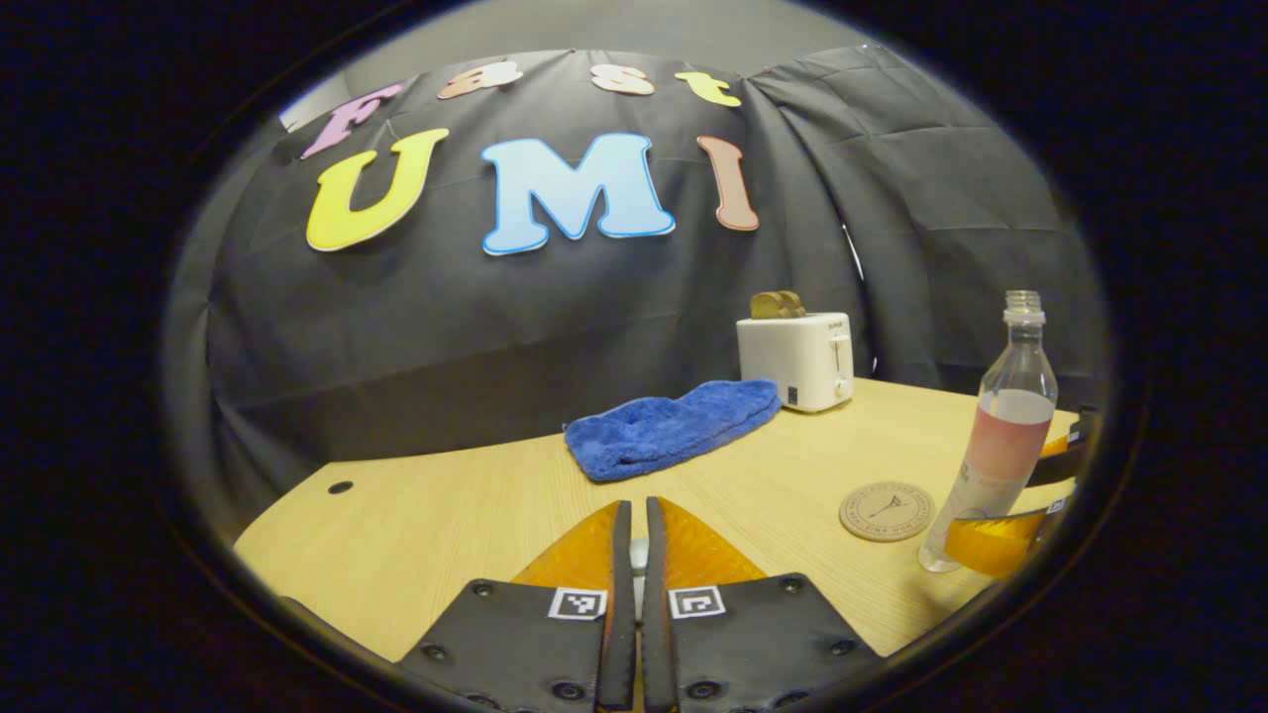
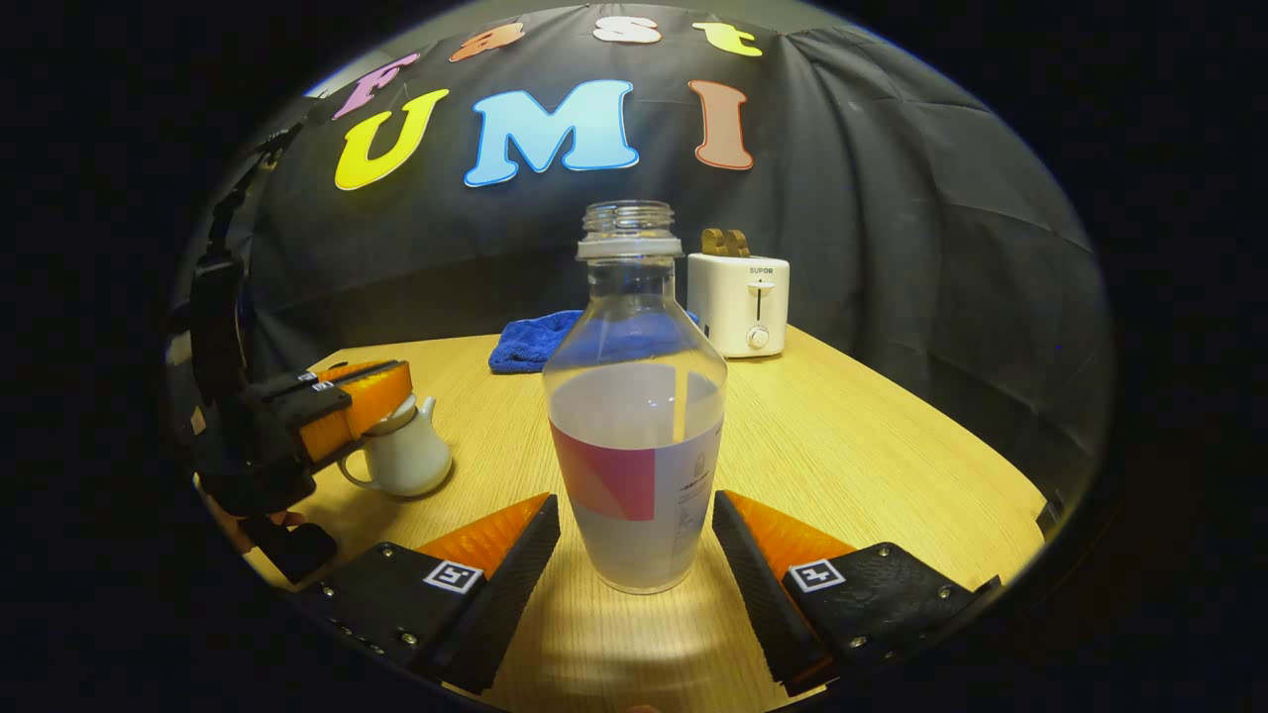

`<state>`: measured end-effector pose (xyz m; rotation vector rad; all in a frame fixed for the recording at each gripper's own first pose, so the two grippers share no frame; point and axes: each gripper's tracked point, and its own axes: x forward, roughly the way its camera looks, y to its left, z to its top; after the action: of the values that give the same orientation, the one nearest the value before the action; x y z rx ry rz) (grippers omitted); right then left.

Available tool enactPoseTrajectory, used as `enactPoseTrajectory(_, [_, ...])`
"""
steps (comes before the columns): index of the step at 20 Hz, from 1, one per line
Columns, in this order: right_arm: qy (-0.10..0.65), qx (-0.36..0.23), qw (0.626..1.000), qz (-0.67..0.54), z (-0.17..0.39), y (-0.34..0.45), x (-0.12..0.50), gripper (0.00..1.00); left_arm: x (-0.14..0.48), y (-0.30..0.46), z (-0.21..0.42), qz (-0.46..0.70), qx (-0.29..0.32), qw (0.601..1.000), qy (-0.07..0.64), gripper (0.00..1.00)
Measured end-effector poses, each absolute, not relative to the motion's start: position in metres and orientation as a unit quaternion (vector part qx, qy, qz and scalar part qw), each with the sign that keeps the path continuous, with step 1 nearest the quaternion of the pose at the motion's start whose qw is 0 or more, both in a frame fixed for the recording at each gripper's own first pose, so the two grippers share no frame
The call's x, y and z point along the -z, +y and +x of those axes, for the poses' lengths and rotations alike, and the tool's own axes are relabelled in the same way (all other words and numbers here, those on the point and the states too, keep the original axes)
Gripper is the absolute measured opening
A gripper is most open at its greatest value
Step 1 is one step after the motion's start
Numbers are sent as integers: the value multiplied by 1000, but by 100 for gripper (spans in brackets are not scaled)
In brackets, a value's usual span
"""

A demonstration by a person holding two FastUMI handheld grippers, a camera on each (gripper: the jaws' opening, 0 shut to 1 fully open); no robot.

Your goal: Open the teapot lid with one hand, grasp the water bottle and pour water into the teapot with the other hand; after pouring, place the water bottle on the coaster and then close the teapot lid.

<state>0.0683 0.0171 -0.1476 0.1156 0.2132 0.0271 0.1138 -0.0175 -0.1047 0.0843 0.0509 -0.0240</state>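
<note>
While the water bottle (image 2: 634, 416) stands upright and uncapped on the table (image 2: 872, 446), we have the right gripper (image 2: 634, 540) level at its base, fingers spread wide on either side, neither pad touching it. Bottle roughly half full.

Left of the bottle: one white teapot (image 2: 406, 456), with the left gripper (image 2: 362, 396) sitting on top of it at the lid. In the left gripper view its fingers (image 1: 634, 564) are pressed nearly together with something pale in the slit between them; we can't tell whether that's the lid knob. A hand shows below that gripper, partly in shadow.

Just beside the bottle: one round coaster (image 1: 887, 511), bare.

Behind the bottle: one blue towel (image 1: 674, 428), crumpled, and one white toaster (image 2: 739, 302) with two slices in its slots.
</note>
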Motion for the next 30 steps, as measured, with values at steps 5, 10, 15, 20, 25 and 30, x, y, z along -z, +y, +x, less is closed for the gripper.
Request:
enactPoseTrajectory(5, [115, -21, 991, 66, 72, 12, 152, 95, 95, -15, 108, 29, -2, 999, 30, 8])
enactPoseTrajectory(10, [123, -43, 989, 75, 76, 13, 154, 94, 83, 2, 85, 17, -42, 998, 42, 11])
enactPoseTrajectory(15, [130, -71, 988, 52, 78, 14, 155, 78, 71, 17, 58, 1, -86, 995, 54, 11])
enactPoseTrajectory(20, [137, -70, 987, -56, 78, 11, 150, 75, 63, 26, 44, -9, -102, 993, 52, 11])
enactPoseTrajectory(25, [162, -26, 971, -173, 82, 6, 144, 75, 61, 38, 46, -13, -72, 996, 44, 11])
enactPoseTrajectory(30, [181, 25, 945, -271, 84, 15, 129, 75, 65, 61, 55, -15, -20, 999, 41, 11])
